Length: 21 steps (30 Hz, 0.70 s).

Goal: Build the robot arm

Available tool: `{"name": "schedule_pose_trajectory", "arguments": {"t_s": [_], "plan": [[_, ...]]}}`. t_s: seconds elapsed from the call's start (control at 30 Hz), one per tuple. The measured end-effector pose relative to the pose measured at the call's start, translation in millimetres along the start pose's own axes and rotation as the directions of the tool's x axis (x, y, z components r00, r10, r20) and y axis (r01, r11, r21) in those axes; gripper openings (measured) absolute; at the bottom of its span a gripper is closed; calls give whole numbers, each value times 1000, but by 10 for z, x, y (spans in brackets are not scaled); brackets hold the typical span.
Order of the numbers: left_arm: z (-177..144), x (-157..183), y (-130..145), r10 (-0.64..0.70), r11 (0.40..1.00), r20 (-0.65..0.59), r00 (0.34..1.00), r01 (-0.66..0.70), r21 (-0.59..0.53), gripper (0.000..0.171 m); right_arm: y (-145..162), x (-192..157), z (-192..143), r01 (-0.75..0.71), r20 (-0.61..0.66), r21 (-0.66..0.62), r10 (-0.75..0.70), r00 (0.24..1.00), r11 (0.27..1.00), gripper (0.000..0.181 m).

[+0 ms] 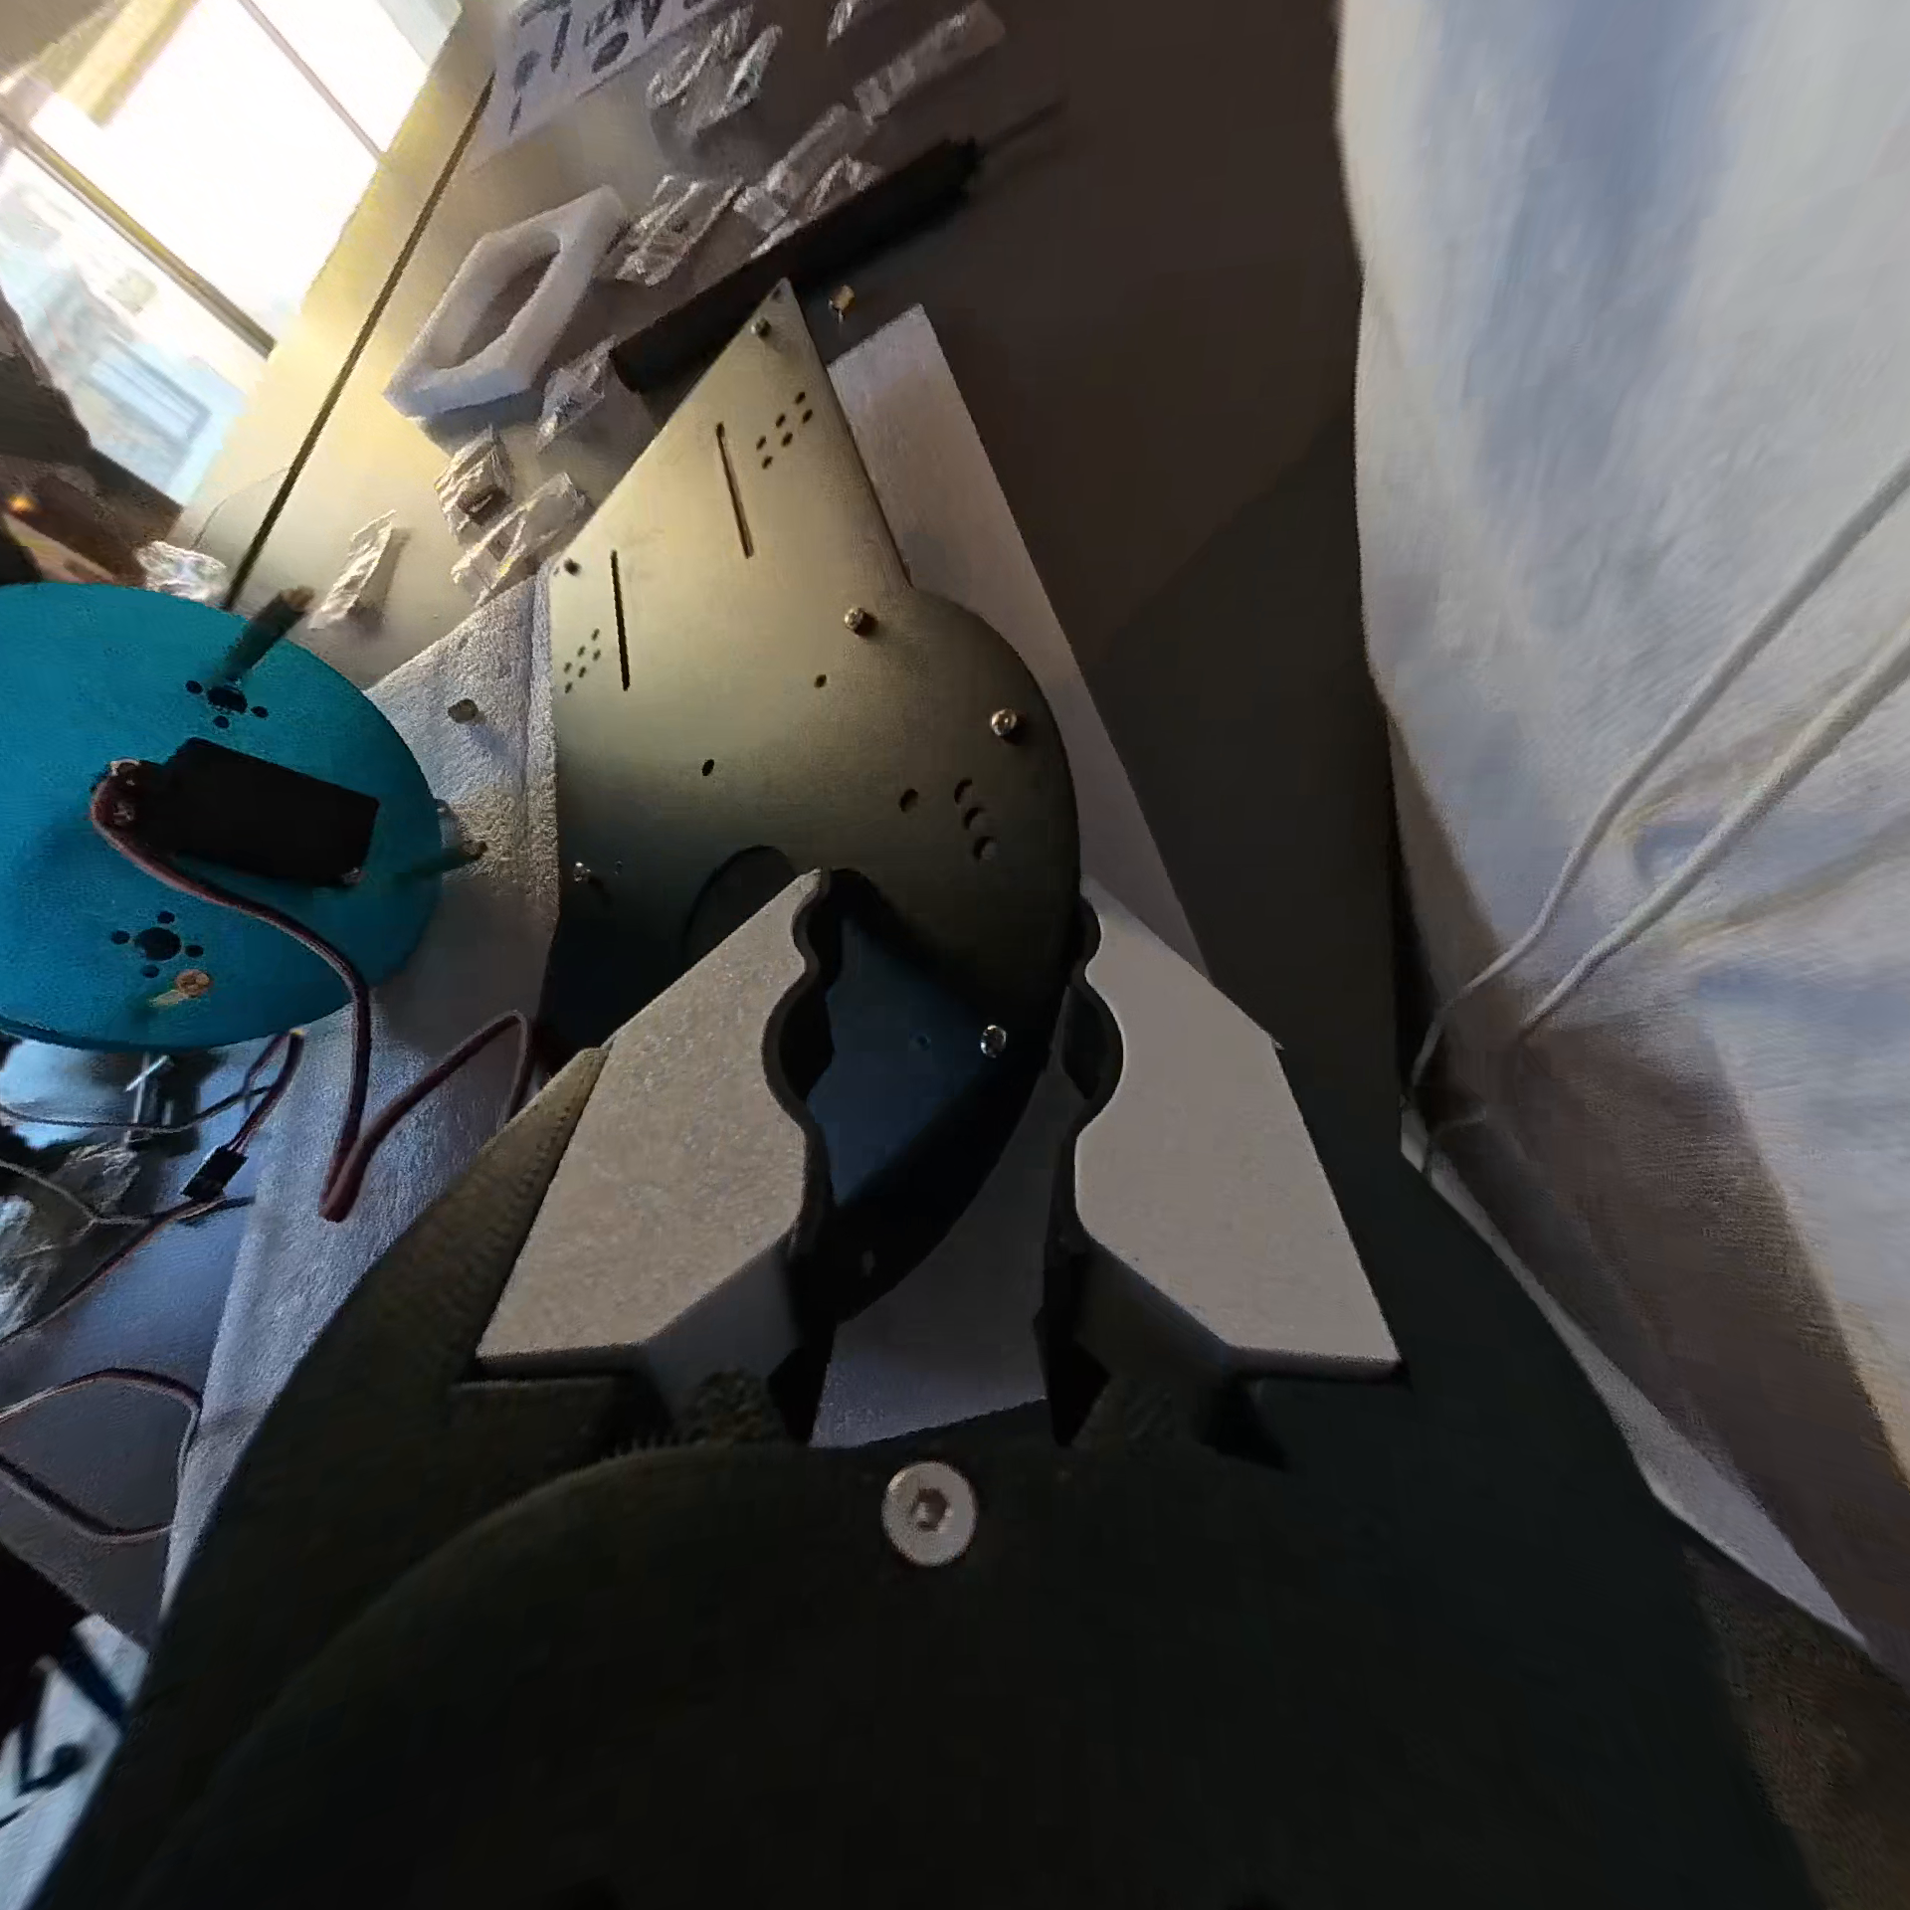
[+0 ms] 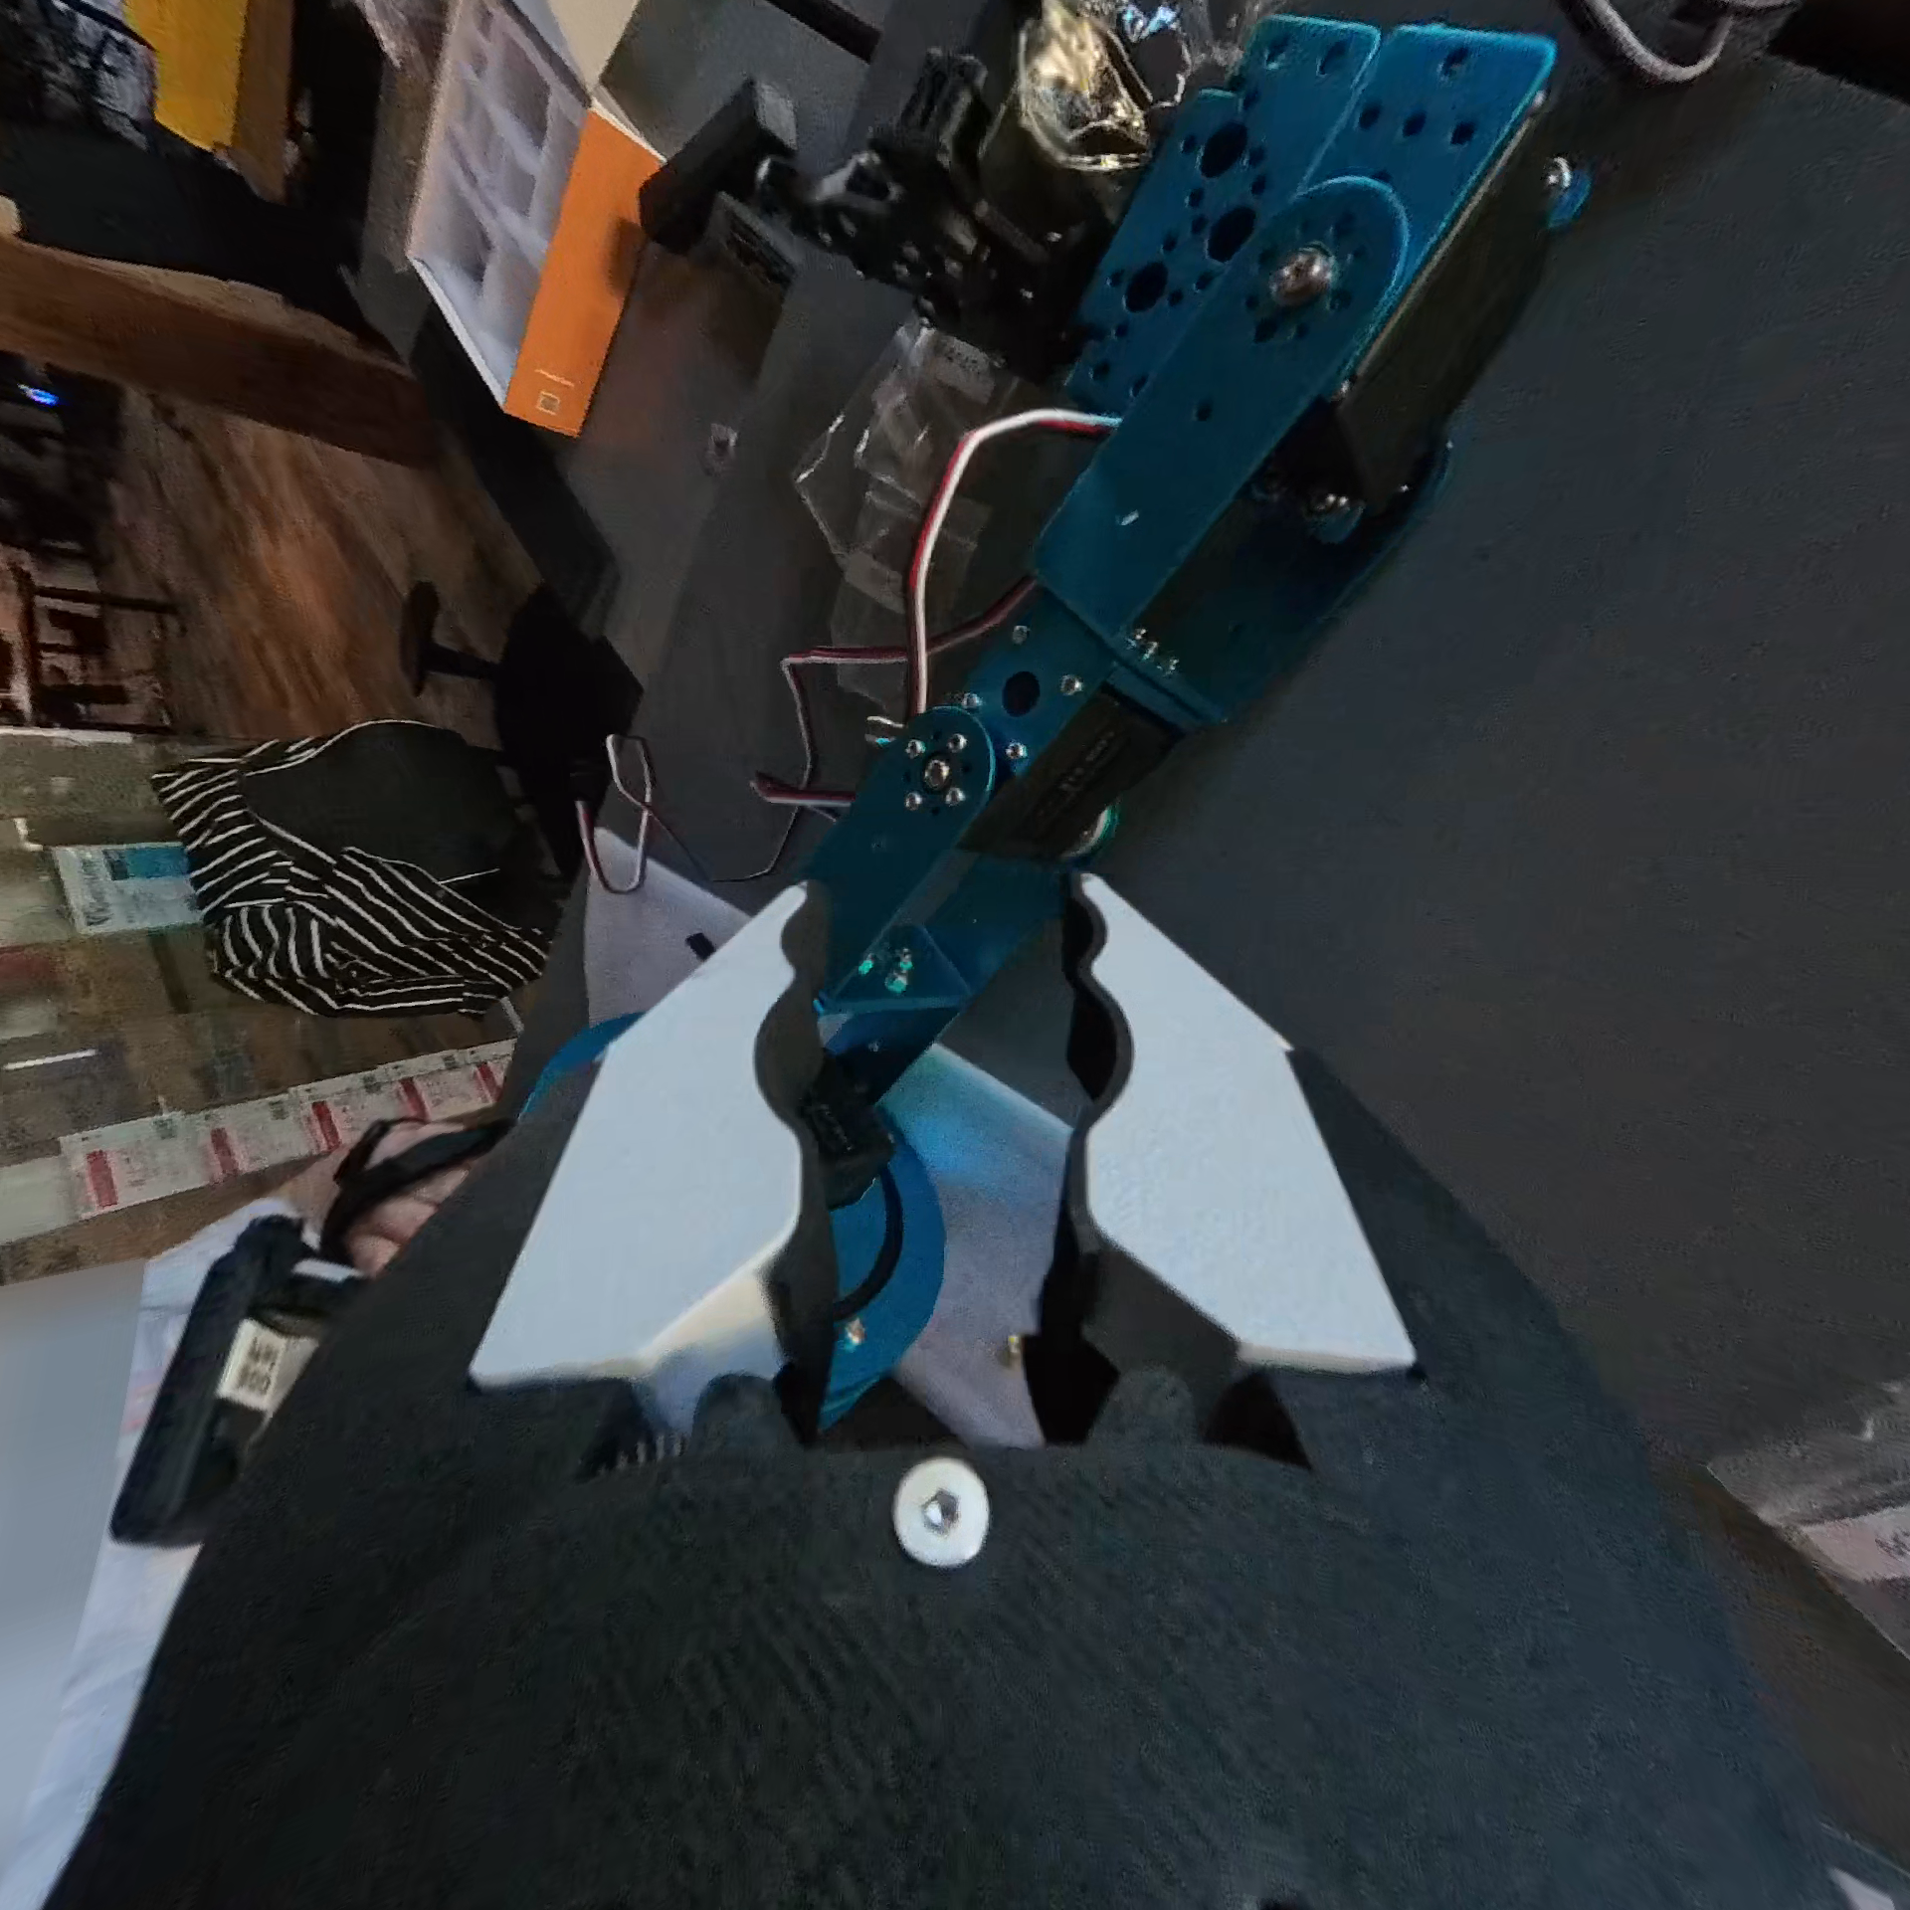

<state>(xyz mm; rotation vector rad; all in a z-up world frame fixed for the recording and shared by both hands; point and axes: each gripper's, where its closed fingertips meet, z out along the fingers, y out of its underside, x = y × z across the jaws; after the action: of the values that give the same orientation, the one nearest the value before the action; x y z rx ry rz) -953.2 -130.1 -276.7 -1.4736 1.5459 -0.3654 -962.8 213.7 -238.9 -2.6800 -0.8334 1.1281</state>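
In the left wrist view my left gripper (image 1: 951, 899) is closed on the rounded end of a black metal plate (image 1: 786, 672) with slots, holes and small standoffs. The plate passes under the left finger (image 1: 672, 1116) and over the right one. It lies tilted over a white sheet (image 1: 930, 413). To the left a blue disc (image 1: 124, 827) carries a black servo (image 1: 269, 817) with a red-brown lead. In the right wrist view my right gripper (image 2: 941, 899) is closed on the lower bracket of a blue jointed robot arm (image 2: 1189, 496) with servos and wires (image 2: 941, 537). The blue disc (image 2: 899, 1240) shows below, between the fingers.
Small plastic parts bags (image 1: 724, 207) and a white foam frame (image 1: 506, 300) lie beyond the plate. White fabric with cords (image 1: 1654, 620) fills the right side. In the right wrist view: an orange-and-white box (image 2: 537, 227), black parts (image 2: 930, 207), a striped garment (image 2: 341, 889), a hand (image 2: 382, 1230). Tip to tip, the grippers are about 35 cm apart.
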Motion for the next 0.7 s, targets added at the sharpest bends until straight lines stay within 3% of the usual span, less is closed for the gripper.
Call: {"name": "schedule_pose_trajectory", "arguments": {"t_s": [0.17,0.27,0.33,0.37,0.53,0.7], "plan": [[5,32,52,31,999,50,998,-30,-14,40,2,-31,171,-75,-19,-5,75,997,997,53],[5,33,60,30,999,52,998,-29,-21,41,118,-74,301,-124,-21,-93,123,992,988,55],[0,32,65,25,999,56,998,-24,-24,41,156,-152,363,-138,11,-129,141,990,982,44],[-4,30,69,22,999,60,998,-20,-28,41,145,-220,369,-142,48,-134,150,988,981,28],[-33,7,91,-24,998,111,994,30,-54,44,100,-211,354,-84,41,-51,86,995,995,29],[-102,-2,140,-213,973,154,965,224,-61,54,119,-226,235,-23,66,33,21,998,999,32]]}}
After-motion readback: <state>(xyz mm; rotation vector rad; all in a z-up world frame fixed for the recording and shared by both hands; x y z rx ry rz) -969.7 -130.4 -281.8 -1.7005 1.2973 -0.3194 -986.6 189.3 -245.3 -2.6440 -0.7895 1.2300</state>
